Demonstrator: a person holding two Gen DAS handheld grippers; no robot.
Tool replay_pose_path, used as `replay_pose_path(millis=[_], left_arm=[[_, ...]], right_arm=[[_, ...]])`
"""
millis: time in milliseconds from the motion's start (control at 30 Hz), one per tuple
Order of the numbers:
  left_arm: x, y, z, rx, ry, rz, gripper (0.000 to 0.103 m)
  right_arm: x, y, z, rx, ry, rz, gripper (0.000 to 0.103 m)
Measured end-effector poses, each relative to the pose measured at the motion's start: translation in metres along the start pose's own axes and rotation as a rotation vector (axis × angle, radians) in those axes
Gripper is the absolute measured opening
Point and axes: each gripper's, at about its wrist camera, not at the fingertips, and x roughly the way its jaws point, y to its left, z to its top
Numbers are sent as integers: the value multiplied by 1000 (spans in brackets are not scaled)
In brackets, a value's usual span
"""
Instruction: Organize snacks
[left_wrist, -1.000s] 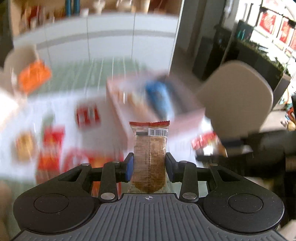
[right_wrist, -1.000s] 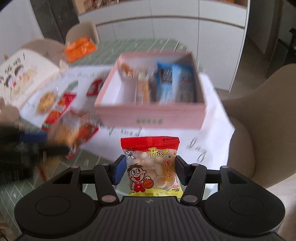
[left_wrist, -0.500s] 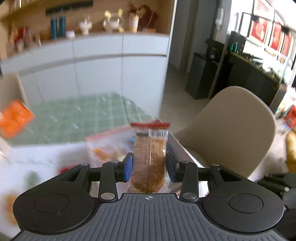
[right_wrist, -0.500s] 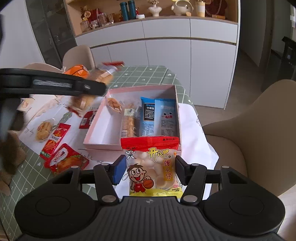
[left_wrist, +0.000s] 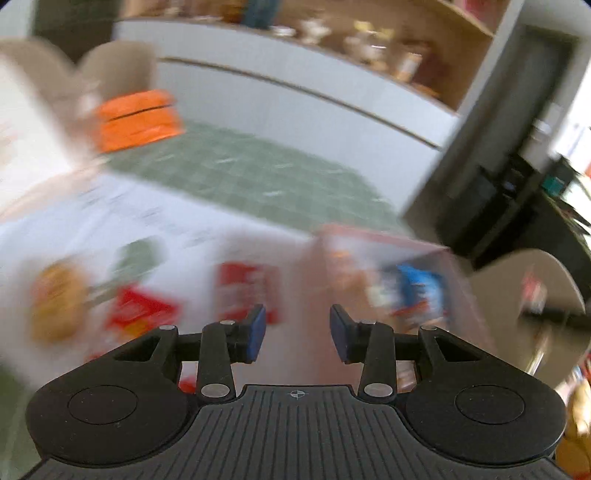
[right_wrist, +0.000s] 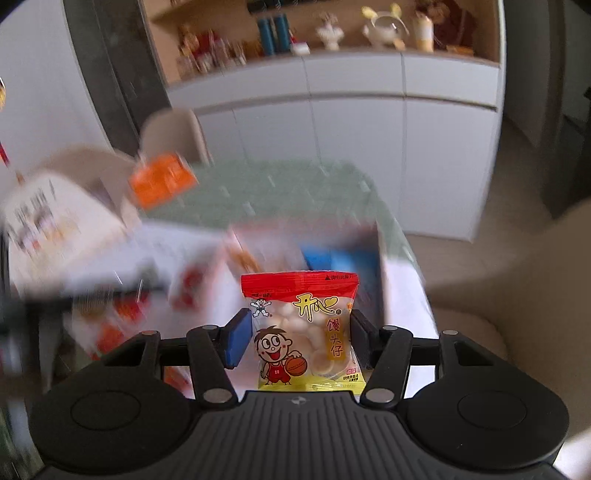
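Observation:
My left gripper is open and empty, above the table just left of the pink box, which holds blue packets and other snacks. Both views are blurred. My right gripper is shut on a red and yellow bag of small round biscuits with a cartoon boy on it, held in front of the pink box. Loose red packets and a round pastry lie on the white cloth to the left.
An orange bag sits at the back left of the green checked table. A beige chair stands right of the box. White cabinets run behind the table. The left gripper's arm shows blurred at left.
My left gripper let go of the brown biscuit packet, opened, and swung back left from the box. My right gripper moved closer to the box with its bag still held.

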Motion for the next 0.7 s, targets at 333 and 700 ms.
replay_pose_path(millis=[333,700], left_arm=[[-35,99,-62,-149,93,133,42],[-18,147,0,-89,-15,216,42]], right_arm=[[38,27,53,84,36,-8,84],[42,101,-51,-67,189,15,84]])
